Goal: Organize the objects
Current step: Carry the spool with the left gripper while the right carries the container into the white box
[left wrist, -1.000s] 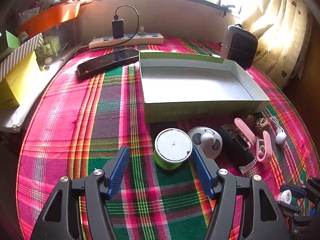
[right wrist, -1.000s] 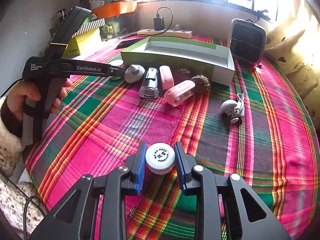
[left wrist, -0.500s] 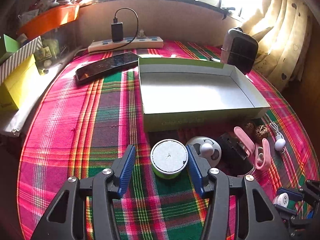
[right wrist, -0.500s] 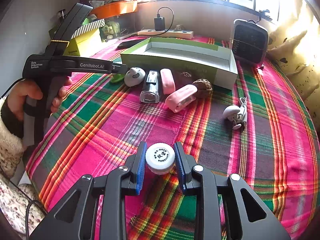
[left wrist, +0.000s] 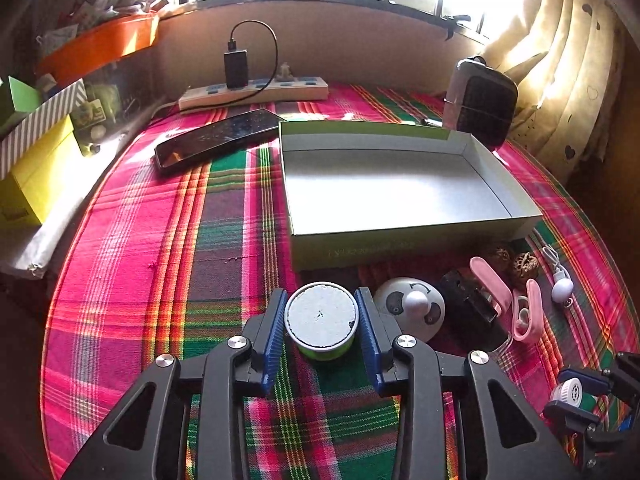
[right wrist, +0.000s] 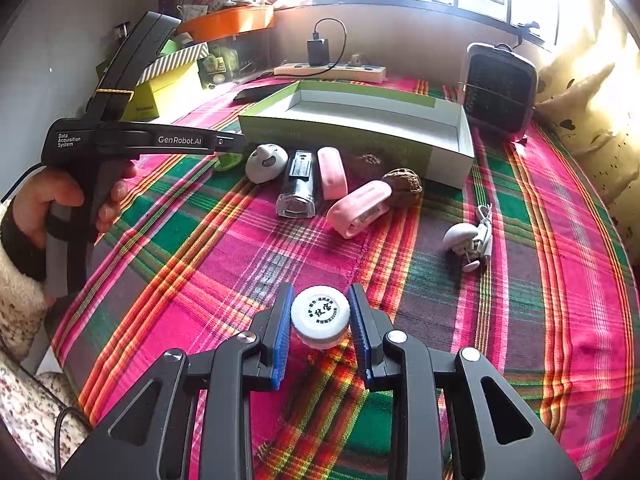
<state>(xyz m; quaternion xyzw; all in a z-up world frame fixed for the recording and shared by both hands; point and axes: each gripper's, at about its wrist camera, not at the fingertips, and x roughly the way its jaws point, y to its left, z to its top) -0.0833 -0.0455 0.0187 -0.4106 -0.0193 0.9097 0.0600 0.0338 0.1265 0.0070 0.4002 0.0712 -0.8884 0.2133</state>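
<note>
My left gripper (left wrist: 321, 304) is shut on a green round container with a white lid (left wrist: 321, 319), just in front of the open green-and-white box (left wrist: 394, 236). My right gripper (right wrist: 320, 302) is shut on a small white jar (right wrist: 320, 316) with printed characters on its cap, over the cloth near the front. The box (right wrist: 356, 136) shows in the right wrist view too, and it holds nothing. The left gripper's body (right wrist: 132, 142) appears at the left there, held by a hand.
A row of items lies before the box: white round gadget (left wrist: 412, 312), black clear-ended device (right wrist: 298, 188), two pink cases (right wrist: 358, 204), walnuts (right wrist: 402, 184), white earphone with cable (right wrist: 468, 240). A phone (left wrist: 216, 138), power strip (left wrist: 256, 94), small heater (left wrist: 480, 106) and yellow box (left wrist: 32, 176) stand behind.
My left gripper's jaws have closed from wide open onto the green container. My right gripper has kept hold of the white jar and lifted slightly back.
</note>
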